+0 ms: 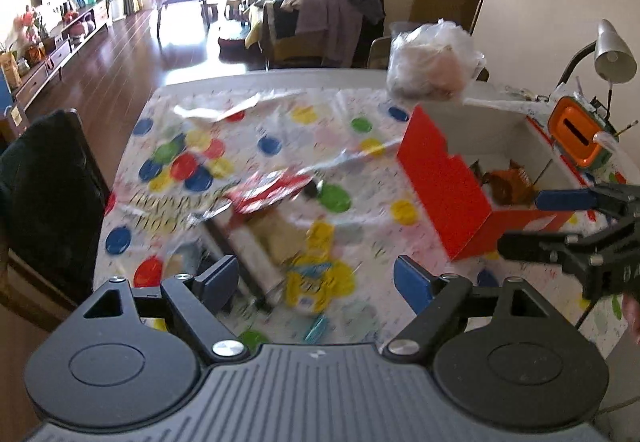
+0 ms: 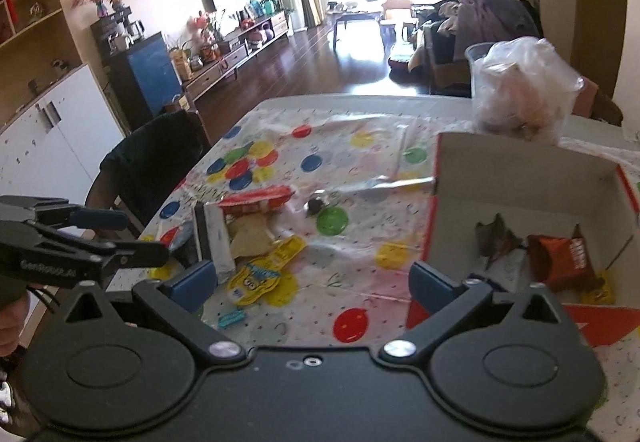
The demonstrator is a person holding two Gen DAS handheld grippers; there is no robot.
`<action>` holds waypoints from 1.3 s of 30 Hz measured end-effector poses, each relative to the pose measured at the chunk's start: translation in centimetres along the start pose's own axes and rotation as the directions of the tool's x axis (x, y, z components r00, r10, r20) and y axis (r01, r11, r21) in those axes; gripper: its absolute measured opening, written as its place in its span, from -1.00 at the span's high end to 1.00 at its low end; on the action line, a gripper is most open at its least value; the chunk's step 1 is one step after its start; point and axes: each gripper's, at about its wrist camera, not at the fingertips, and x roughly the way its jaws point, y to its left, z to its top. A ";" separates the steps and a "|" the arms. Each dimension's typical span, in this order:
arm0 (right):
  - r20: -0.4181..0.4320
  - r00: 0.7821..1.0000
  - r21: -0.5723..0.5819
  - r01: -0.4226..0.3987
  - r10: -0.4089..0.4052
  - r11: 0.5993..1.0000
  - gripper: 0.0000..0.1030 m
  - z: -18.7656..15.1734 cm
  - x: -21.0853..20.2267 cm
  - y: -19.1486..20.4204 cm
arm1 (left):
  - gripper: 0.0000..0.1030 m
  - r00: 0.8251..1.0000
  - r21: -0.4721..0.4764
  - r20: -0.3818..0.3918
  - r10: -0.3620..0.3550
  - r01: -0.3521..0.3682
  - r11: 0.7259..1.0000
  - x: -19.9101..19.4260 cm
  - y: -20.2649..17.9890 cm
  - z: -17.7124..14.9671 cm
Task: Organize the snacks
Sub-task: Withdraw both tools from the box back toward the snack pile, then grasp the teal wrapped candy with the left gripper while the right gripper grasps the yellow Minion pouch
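— Left gripper (image 1: pixel 316 284): fingers spread wide, nothing between them, hanging over the near part of the snack pile (image 1: pixel 280 238).

— And the right gripper (image 2: pixel 312 284)?

— Also spread and empty, hovering between the pile and the red box (image 2: pixel 520 226), a touch nearer the box.

— Where do the snacks lie from the left tool?

— Straight ahead and just below. Yellow packets (image 2: pixel 260 270) nearest, a tan pouch (image 2: pixel 250 236) behind them, a long silver bar (image 2: pixel 214 238) on the left, a red packet (image 2: pixel 258 201) farthest. Blurred in the left view, sharper in the right.

— Long axis of the bar?

— Roughly near-to-far, leaning a little right toward the near end; so fingers spread left-right already straddle it across the narrow way.

— Which arm is nearer?

— Left, judging from its view: pile right under the fingertips. Right better placed for the box.

— Box position?

— To the right of the pile, apart from it, open top, an orange-brown wrapper (image 2: pixel 560 262) and a darker one already inside. Tall red wall faces the pile, so any carry probably needs lift over that edge.

— Room to move?

— Bare dotted tablecloth (image 2: pixel 360 242) between pile and box. Tight on the left: table edge and a dark chair (image 2: pixel 152 165) close by. Clear bag (image 2: pixel 520 97) beyond the box, out of the way.
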 end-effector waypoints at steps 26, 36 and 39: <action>-0.281 0.959 -0.117 -0.076 0.040 0.990 -0.93 0.2 14.8 3.5 | -0.64 0.989 0.054 -0.102 -0.108 0.114 0.992 5.4 0.7 -5.3; -0.388 0.921 -0.148 -0.106 0.041 0.983 -0.79 -0.1 19.8 5.6 | -0.35 0.985 0.083 -0.146 -0.089 0.102 0.991 7.5 0.4 -5.4; -0.400 0.916 -0.179 -0.093 0.014 0.979 -0.75 -0.2 20.6 6.5 | -0.35 0.985 0.089 -0.151 -0.082 0.096 0.991 7.7 0.4 -5.3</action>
